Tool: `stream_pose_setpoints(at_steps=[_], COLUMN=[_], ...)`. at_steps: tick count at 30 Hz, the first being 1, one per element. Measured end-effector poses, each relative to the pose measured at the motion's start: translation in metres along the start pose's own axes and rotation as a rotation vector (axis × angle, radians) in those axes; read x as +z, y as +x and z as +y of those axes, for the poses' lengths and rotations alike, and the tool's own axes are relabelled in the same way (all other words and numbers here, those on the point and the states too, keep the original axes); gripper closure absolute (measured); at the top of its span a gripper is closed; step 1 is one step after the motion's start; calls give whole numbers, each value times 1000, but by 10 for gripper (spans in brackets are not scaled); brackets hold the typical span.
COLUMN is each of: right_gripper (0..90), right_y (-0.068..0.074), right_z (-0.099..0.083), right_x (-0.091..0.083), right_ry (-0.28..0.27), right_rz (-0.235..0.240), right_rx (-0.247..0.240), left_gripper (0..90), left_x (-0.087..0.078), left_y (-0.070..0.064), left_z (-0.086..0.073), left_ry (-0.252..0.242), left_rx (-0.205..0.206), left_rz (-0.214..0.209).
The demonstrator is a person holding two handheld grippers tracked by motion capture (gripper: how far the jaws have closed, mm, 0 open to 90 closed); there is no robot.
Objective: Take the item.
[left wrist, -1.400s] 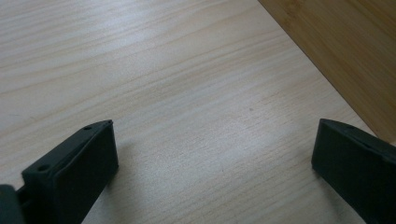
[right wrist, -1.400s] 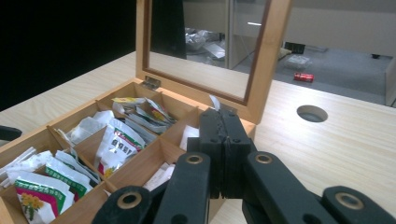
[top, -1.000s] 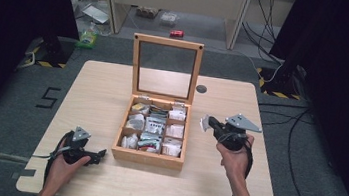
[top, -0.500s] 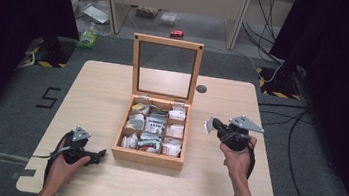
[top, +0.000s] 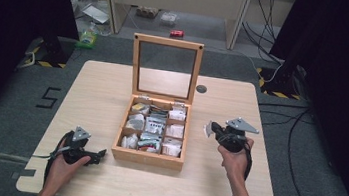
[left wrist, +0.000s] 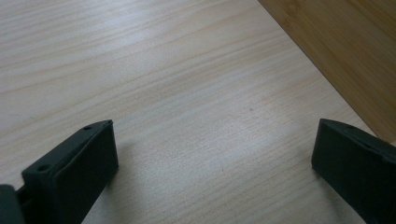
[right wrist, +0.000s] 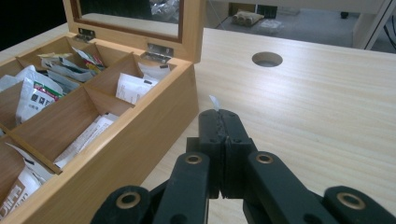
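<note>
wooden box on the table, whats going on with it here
A person holds a gripper in each hand beside an open wooden box of small packets. The right gripper is shut on a thin white packet, held just right of the box. The left gripper rests open on the table by the box's front left corner.

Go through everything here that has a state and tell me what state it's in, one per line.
Wooden box: open, on the table.
Box lid: raised upright on its hinges.
Box compartments: holding paper packets.
Right gripper: shut on a white packet, held above the table beside the box.
Left gripper: open, empty, low over the table near the box's front left corner.
</note>
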State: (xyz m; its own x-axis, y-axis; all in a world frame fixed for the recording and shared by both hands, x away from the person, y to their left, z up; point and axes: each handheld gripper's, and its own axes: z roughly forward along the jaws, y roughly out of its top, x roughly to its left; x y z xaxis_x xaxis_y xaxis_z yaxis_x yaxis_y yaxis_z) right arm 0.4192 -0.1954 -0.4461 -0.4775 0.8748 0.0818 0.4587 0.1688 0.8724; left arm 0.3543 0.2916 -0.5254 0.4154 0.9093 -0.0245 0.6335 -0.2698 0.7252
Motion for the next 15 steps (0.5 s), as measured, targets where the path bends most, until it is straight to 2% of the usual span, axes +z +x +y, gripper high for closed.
stream_pose_setpoints(at_steps=[15], right_gripper=[892], right_y=[6], right_z=[-9], right_x=[12], right_ry=[38], right_rz=[7], right_rx=[-11], left_gripper=[0], left_x=[0], left_y=[0], left_z=[0], left_ry=[0], left_rx=[0], left_rz=[0])
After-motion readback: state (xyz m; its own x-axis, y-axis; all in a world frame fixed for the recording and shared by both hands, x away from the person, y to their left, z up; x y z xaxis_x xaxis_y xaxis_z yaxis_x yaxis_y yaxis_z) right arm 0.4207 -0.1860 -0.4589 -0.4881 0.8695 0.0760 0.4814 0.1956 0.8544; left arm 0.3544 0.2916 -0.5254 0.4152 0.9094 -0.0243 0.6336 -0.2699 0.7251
